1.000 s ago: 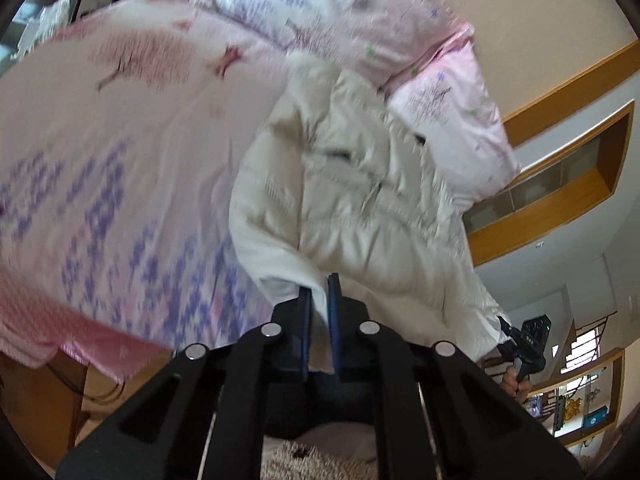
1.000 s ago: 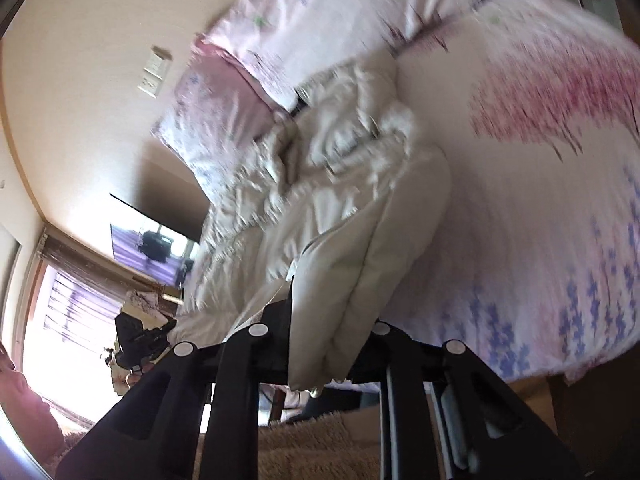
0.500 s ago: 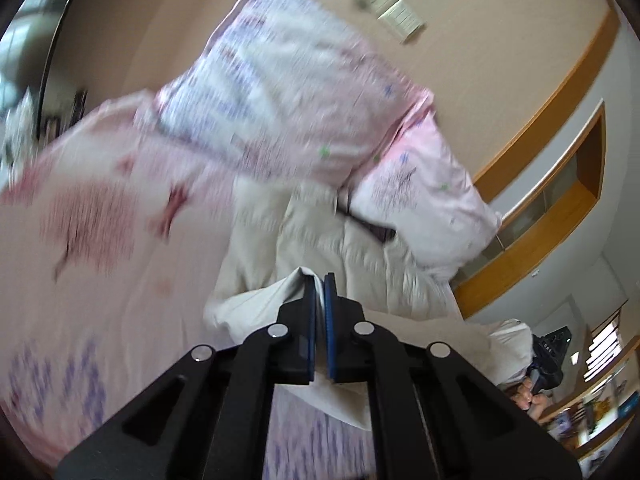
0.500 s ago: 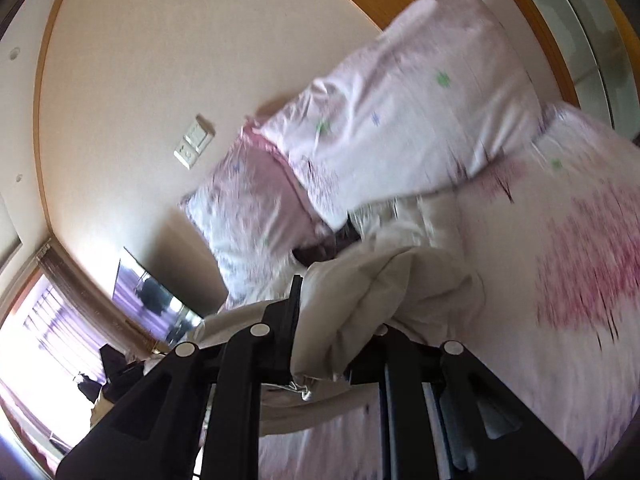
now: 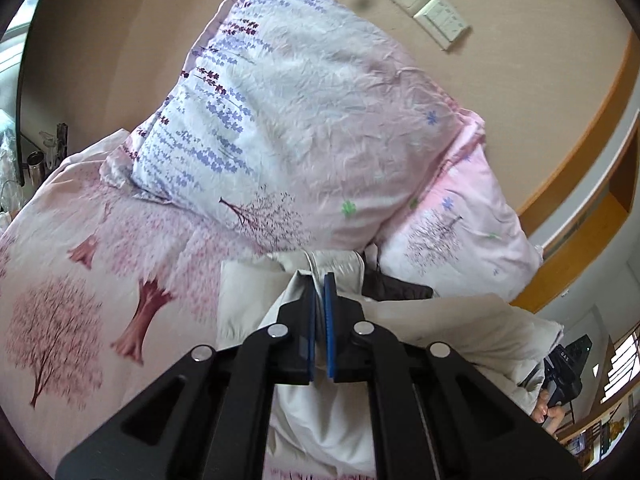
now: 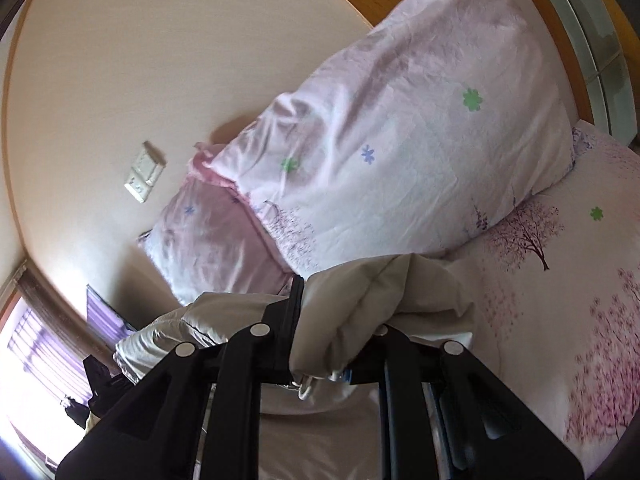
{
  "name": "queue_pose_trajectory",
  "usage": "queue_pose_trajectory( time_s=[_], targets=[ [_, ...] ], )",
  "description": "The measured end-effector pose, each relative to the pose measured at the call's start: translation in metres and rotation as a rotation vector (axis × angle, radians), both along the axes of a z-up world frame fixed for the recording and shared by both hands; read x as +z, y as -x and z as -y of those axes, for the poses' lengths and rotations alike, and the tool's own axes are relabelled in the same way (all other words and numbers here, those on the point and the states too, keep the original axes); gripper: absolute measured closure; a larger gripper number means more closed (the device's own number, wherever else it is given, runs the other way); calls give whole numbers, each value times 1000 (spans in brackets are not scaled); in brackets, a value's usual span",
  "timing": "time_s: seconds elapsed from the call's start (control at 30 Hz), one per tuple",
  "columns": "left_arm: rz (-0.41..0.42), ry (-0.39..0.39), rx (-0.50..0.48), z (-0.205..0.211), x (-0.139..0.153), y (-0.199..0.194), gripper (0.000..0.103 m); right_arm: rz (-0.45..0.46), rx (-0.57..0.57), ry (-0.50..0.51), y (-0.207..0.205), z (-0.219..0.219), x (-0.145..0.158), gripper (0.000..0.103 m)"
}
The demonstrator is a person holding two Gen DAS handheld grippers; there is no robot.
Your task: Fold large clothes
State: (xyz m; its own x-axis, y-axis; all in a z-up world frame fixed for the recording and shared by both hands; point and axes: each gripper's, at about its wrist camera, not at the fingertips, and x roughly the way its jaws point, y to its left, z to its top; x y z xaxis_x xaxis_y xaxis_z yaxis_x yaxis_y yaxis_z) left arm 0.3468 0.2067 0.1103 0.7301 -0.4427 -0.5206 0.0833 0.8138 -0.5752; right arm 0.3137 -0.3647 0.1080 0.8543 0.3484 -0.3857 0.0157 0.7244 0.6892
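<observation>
A cream padded jacket (image 5: 248, 292) lies on the bed below the pillows, its dark lining (image 5: 396, 290) showing at the collar. My left gripper (image 5: 319, 280) is shut on a thin edge of the jacket, which stretches off to the right towards the other gripper (image 5: 568, 368). In the right wrist view my right gripper (image 6: 340, 300) is shut on a thick bunched fold of the jacket (image 6: 372, 304), which hides its right finger. The lifted hem (image 6: 208, 320) runs left from it.
Two pink floral pillows (image 5: 304, 120) (image 5: 460, 232) lean on the beige wall at the head of the bed (image 5: 80, 280). Wall sockets (image 5: 424, 0) sit above them. A wooden headboard trim (image 6: 560, 20) and a window (image 6: 32, 340) lie to the sides.
Both grippers have carried the jacket's lower edge up and forward over the rest of the jacket, towards the pillows. The pillows now fill both views and less of the jacket shows.
</observation>
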Motion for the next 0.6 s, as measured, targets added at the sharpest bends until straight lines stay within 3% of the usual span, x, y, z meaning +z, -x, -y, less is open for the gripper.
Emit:
queue_pose_trajectory(
  time_s=[0.17, 0.33, 0.47, 0.53, 0.6],
  targets=[
    [-3, -18, 17, 7, -4, -33, 98, -75, -44, 12, -34, 4, -13, 88],
    [-22, -27, 38, 12, -15, -68, 102, -229, -93, 19, -76, 2, -42, 88],
    [-57, -30, -3, 21, -27, -84, 101, -364, -175, 30, -104, -2, -69, 88],
    [-52, -38, -29, 21, -27, -81, 88, -423, -206, -15, -111, 2, -80, 87],
    [-44, -65, -27, 18, -24, -76, 32, -473, -228, -34, -117, 4, -88, 87]
  ],
)
